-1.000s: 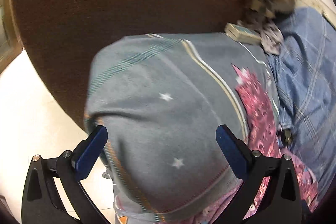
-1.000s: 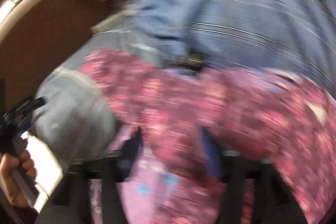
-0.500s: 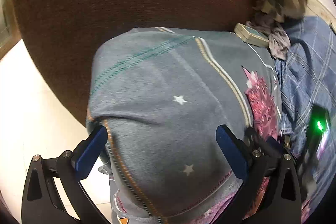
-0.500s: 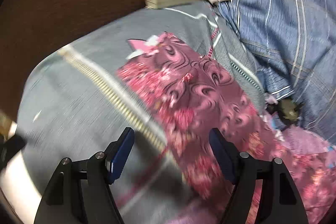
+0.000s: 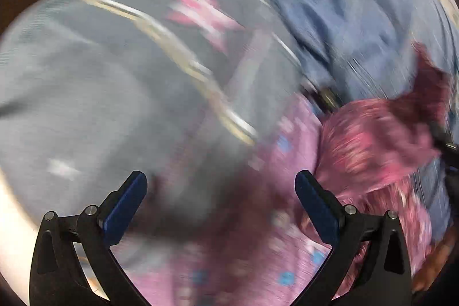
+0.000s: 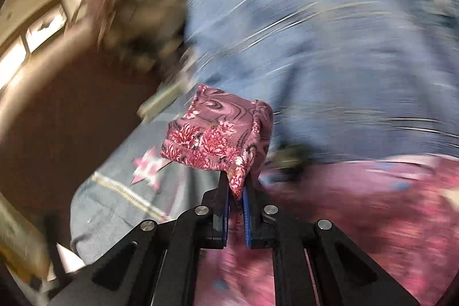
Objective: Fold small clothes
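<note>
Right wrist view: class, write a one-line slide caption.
Right gripper shut on pink floral cloth, lifted above grey star-print garment and blue plaid fabric.

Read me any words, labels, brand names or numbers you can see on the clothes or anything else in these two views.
No readable text in either view.
Grey garment: only a pink star print and stripes, no lettering visible.
Pink patterned cloth, held in the right gripper: floral swirls only.
Blue plaid garment: motion-blurred, nothing legible.
Left gripper: open, unmarked.
</note>
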{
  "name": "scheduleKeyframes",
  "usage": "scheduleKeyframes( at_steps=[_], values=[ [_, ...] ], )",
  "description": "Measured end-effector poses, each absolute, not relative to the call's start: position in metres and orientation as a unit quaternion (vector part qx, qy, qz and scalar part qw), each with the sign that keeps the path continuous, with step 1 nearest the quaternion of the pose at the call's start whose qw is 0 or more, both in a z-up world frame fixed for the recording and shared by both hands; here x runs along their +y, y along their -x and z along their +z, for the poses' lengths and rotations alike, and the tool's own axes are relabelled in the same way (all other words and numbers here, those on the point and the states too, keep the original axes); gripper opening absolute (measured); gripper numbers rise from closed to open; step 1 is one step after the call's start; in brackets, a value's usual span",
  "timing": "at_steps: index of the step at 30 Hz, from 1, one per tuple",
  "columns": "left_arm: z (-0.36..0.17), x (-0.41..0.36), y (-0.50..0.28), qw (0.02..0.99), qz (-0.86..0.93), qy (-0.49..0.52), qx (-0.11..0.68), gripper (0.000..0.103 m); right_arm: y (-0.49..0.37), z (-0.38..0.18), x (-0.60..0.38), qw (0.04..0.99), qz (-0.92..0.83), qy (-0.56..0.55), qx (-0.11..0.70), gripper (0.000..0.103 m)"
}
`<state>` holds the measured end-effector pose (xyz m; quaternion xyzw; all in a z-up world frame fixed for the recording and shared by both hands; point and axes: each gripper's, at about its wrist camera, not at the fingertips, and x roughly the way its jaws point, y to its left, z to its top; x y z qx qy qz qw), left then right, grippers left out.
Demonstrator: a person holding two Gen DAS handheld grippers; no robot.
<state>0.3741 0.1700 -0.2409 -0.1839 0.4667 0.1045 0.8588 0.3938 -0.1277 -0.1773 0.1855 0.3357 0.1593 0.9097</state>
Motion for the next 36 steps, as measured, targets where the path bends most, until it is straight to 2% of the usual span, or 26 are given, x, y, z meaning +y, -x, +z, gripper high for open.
scheduleKeyframes(
  at_steps=[4,9,13,17,18,20,21,22,23,24,28,30,33,36],
  values=[
    [-0.255,0.114,-0.389,0.861,0.057,0.166,0.477,0.103,-0.331,-0.172,-0.256,0.917,0.088,-0.253,0.295,0.007],
    [-0.26,0.037,-0.393,0.875,-0.01,0.126,0.467,0.103,-0.263,-0.222,-0.371,0.897,-0.01,-0.325,0.3,0.007],
    [-0.27,-0.023,-0.39,0.886,-0.029,0.048,0.46,0.103,-0.241,-0.269,-0.411,0.871,-0.036,-0.379,0.311,0.007],
    [-0.305,-0.066,-0.391,0.872,-0.018,-0.045,0.488,0.103,-0.244,-0.302,-0.43,0.845,-0.042,-0.407,0.344,0.008],
    [-0.317,-0.075,-0.394,0.863,-0.01,-0.072,0.5,0.103,-0.246,-0.305,-0.432,0.84,-0.041,-0.407,0.357,0.01],
    [-0.315,-0.069,-0.391,0.867,-0.008,-0.061,0.494,0.103,-0.247,-0.304,-0.434,0.836,-0.051,-0.396,0.376,0.019],
    [-0.311,-0.066,-0.392,0.863,-0.009,-0.054,0.502,0.103,-0.245,-0.301,-0.437,0.833,-0.058,-0.395,0.382,0.036],
    [-0.306,-0.062,-0.392,0.862,-0.009,-0.046,0.504,0.103,-0.243,-0.299,-0.442,0.83,-0.063,-0.401,0.382,0.046],
    [-0.301,-0.061,-0.39,0.866,-0.004,-0.043,0.498,0.103,-0.238,-0.295,-0.448,0.827,-0.07,-0.416,0.372,0.061],
    [-0.295,-0.06,-0.388,0.873,0.006,-0.045,0.487,0.103,-0.235,-0.29,-0.453,0.826,-0.076,-0.426,0.361,0.065],
    [-0.262,-0.068,-0.371,0.902,-0.014,-0.045,0.43,0.103,-0.216,-0.258,-0.461,0.864,-0.082,-0.413,0.277,0.062],
    [-0.257,-0.078,-0.365,0.907,-0.035,-0.044,0.417,0.103,-0.218,-0.245,-0.449,0.884,-0.047,-0.387,0.26,0.046],
    [-0.272,-0.096,-0.378,0.896,-0.055,-0.073,0.435,0.103,-0.239,-0.248,-0.419,0.89,0.003,-0.347,0.297,0.033],
    [-0.3,-0.105,-0.39,0.872,-0.035,-0.104,0.477,0.103,-0.262,-0.287,-0.409,0.86,-0.018,-0.335,0.385,0.029]
  ],
)
